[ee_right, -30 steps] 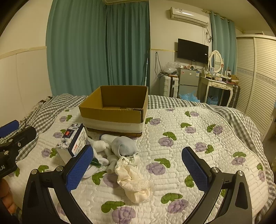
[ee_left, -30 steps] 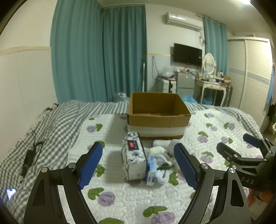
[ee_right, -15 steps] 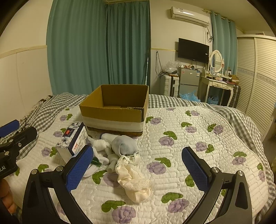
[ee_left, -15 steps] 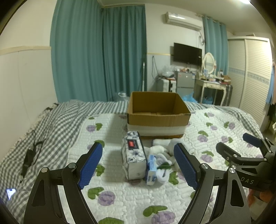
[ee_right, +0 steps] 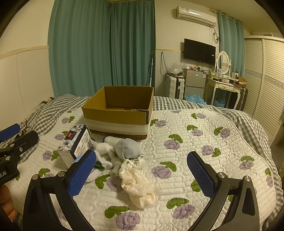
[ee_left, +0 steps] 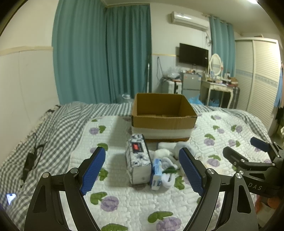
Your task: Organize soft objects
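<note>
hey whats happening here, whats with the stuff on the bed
A person holds a two-finger gripper in each hand over a bed with a floral quilt. The left gripper and right gripper both have their jaws open and hold nothing. In front of them lie a tissue pack, a small blue packet, white socks, a grey sock and a cream lace cloth. The cardboard box behind them looks empty as far as its inside shows, so sorting has not started.

Far ahead of the jaws hang teal curtains (ee_right: 106,44), with an air conditioner (ee_right: 196,13), a TV (ee_right: 199,51), a small fridge (ee_right: 195,81) and a dressing table (ee_right: 225,85) off to the right, a wardrobe (ee_right: 264,80) further right, and a phone (ee_left: 11,196) glowing low left.
</note>
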The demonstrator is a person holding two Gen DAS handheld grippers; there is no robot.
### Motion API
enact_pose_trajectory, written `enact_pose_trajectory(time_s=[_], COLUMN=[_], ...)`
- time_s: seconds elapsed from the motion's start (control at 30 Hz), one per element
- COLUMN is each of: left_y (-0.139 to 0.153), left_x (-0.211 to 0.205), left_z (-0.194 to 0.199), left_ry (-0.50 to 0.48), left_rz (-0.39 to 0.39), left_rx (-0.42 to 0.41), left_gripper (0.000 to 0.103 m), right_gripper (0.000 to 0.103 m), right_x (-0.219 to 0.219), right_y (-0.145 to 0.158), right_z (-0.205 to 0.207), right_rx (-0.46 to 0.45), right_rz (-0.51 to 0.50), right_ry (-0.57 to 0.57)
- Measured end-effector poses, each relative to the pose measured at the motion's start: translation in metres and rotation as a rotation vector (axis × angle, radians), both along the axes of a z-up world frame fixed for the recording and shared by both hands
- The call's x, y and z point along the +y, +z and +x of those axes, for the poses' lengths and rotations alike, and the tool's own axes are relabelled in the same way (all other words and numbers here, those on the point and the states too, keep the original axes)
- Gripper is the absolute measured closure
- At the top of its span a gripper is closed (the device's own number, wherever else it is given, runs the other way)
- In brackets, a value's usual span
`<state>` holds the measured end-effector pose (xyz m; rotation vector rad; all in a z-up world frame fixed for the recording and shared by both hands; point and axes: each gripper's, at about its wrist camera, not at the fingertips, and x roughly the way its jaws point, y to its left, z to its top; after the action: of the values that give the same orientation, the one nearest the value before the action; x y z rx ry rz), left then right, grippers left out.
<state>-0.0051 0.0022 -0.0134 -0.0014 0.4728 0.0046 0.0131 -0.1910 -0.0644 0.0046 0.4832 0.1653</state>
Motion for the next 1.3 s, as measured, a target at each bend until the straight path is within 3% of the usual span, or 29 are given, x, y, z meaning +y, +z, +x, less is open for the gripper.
enact_pose_trajectory(time_s=[0.9,1.1,1.3], left_y=[-0.005,-0.023,-0.049], left_x=[-0.001,0.0,0.002], left_z=[0.003,0.011,0.023], left_ry=[-0.003,0.001,0.008], left_rz=[0.002,0.003,0.008], left_rx=[0.017,0.07,0.154], left_gripper=[0.017,0.017,0.017], right_gripper=[0.0,0.0,0.0], right_x=[0.0,0.0,-0.003], right_y=[-0.005,-0.016,-0.042], right_z=[0.002,0.013,0.03], right_rx=[0.023,0.09,0.212], right_rz=[-0.005,-0.013,-0.01], right_ry=[-0.007,-0.018,-0.045])
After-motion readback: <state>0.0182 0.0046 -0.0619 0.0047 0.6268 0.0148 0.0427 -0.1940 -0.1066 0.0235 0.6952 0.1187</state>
